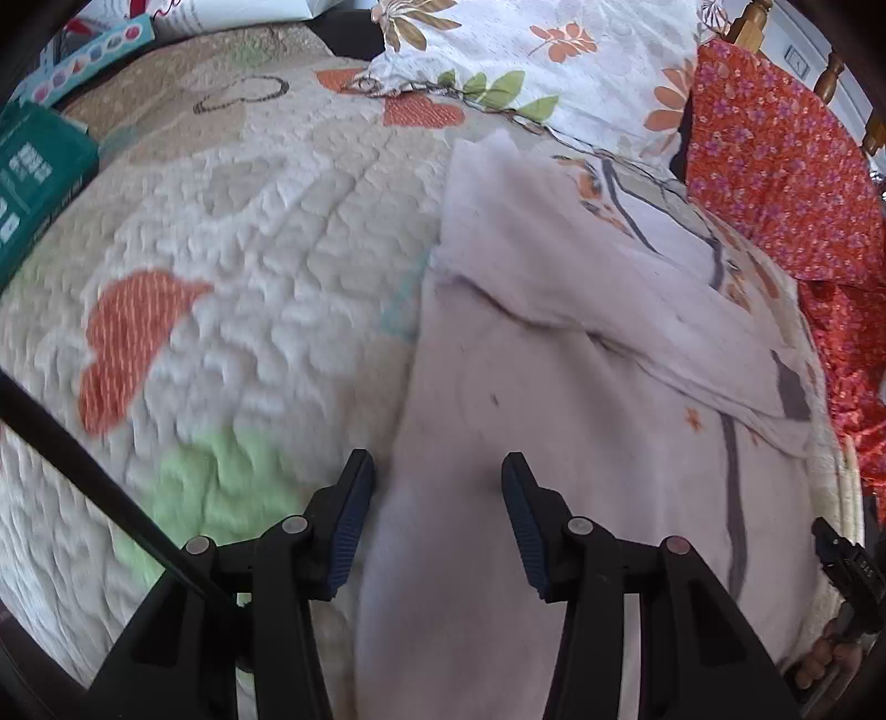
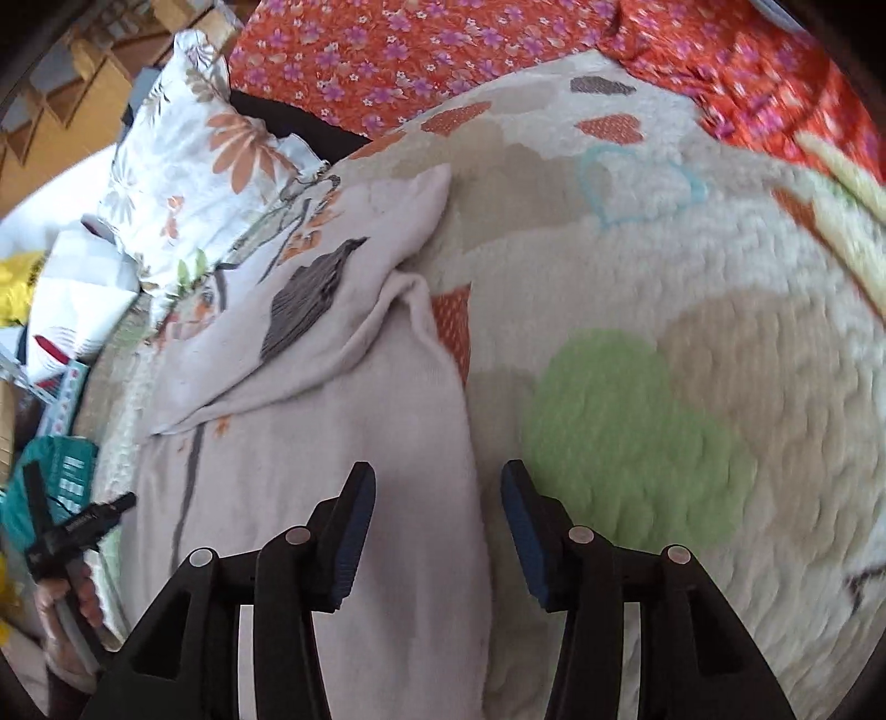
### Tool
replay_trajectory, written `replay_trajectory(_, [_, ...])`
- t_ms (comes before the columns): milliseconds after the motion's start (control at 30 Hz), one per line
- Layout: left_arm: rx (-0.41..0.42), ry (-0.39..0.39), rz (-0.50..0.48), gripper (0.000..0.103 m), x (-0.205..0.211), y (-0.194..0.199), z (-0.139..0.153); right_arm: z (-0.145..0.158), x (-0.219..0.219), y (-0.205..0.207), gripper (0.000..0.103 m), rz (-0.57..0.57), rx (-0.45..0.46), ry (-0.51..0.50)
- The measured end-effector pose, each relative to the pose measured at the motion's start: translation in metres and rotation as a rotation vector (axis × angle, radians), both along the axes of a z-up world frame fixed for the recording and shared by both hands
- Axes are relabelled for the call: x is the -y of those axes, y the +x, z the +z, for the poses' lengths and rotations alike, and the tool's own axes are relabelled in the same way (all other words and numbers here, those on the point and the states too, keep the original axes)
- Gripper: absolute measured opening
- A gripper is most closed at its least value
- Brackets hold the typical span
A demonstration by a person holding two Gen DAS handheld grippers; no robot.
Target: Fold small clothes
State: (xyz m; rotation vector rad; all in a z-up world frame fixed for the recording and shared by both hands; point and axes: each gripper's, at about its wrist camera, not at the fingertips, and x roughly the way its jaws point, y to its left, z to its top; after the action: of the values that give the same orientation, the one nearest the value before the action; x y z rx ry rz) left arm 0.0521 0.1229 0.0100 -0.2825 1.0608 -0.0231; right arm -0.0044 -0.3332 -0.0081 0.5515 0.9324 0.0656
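Observation:
A small pale lilac garment [image 1: 581,387] with grey and orange print lies flat on a quilted bedspread [image 1: 249,221]; one part is folded over across its upper half. My left gripper [image 1: 437,471] hovers over the garment's left edge, jaws apart, with the cloth edge running under the gap and neither pad pressing on it. In the right wrist view the same garment [image 2: 310,443] fills the left half. My right gripper [image 2: 437,476] is open above its right edge, over the quilt [image 2: 692,277].
A floral pillow [image 1: 542,50] and a red flowered cloth [image 1: 775,183] lie at the far side. A teal box [image 1: 39,177] sits at the left. A hand [image 2: 83,598] holds the other gripper's handle at the left of the right wrist view.

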Motion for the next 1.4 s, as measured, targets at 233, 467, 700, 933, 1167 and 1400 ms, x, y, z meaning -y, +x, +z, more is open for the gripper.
replay_trajectory(233, [-0.012, -0.064, -0.005, 0.047, 0.010, -0.042, 0.000, -0.015, 0.015, -0.037, 0.052, -0.023, 0.023, 0.273])
replay_trajectory(467, [-0.062, -0.132, -0.029, 0.029, 0.012, -0.079, -0.007, -0.029, 0.016, -0.065, 0.051, 0.008, 0.010, 0.449])
replay_trajectory(700, [-0.086, -0.345, 0.026, 0.025, -0.011, -0.110, -0.024, -0.036, 0.007, -0.082, 0.051, 0.055, -0.010, 0.509])
replay_trajectory(933, [-0.122, -0.500, 0.077, 0.025, -0.026, -0.137, -0.045, -0.040, 0.003, -0.090, 0.051, 0.086, -0.021, 0.521])
replay_trajectory(1167, [-0.127, -0.435, 0.068, 0.025, -0.011, -0.154, -0.048, -0.045, -0.012, -0.103, 0.051, 0.135, -0.042, 0.526])
replay_trajectory(1400, [-0.120, -0.400, 0.074, 0.026, -0.005, -0.162, -0.049, -0.040, -0.029, -0.117, 0.050, 0.165, -0.038, 0.421])
